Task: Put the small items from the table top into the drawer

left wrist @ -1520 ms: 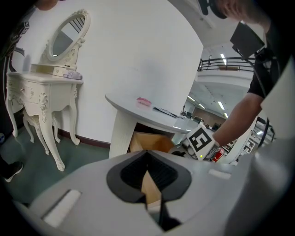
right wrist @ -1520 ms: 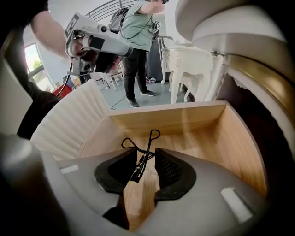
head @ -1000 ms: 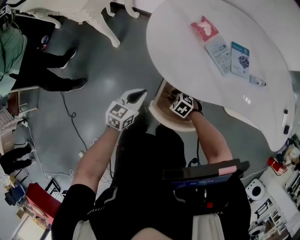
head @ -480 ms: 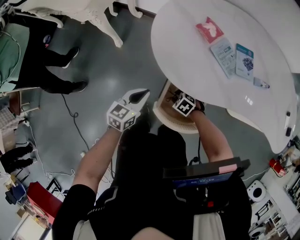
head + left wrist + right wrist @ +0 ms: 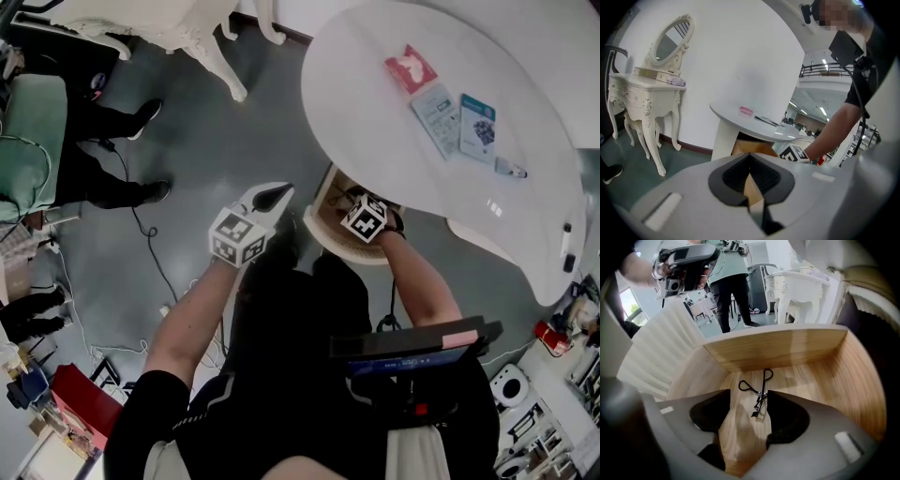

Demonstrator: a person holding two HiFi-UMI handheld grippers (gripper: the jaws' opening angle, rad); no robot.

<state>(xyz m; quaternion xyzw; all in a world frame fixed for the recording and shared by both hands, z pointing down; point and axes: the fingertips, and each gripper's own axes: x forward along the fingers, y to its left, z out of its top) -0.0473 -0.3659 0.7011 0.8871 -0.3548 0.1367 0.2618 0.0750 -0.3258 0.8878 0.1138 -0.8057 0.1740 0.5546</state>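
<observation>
The wooden drawer (image 5: pixel 330 192) stands open under the white round table (image 5: pixel 375 122). My right gripper (image 5: pixel 361 208) reaches down into it. In the right gripper view a black eyelash curler (image 5: pixel 758 389) lies on the drawer's floor (image 5: pixel 806 380), just past the right gripper (image 5: pixel 747 401). Its jaws have just been opening; they stand wide and the pads press on nothing. My left gripper (image 5: pixel 270 196) hangs shut and empty left of the drawer, aimed at the drawer (image 5: pixel 752 148). A red packet (image 5: pixel 410 68), two cards (image 5: pixel 459 122) and a small pen-like item (image 5: pixel 512 170) lie on the table.
A person in dark trousers (image 5: pixel 103 141) stands at the left on the grey floor, where a cable (image 5: pixel 145 239) runs. A white dressing table (image 5: pixel 644 93) stands by the wall. A black device (image 5: pixel 412 347) hangs at my chest.
My left gripper has risen slightly beside the drawer. My right hand has stayed down in the drawer.
</observation>
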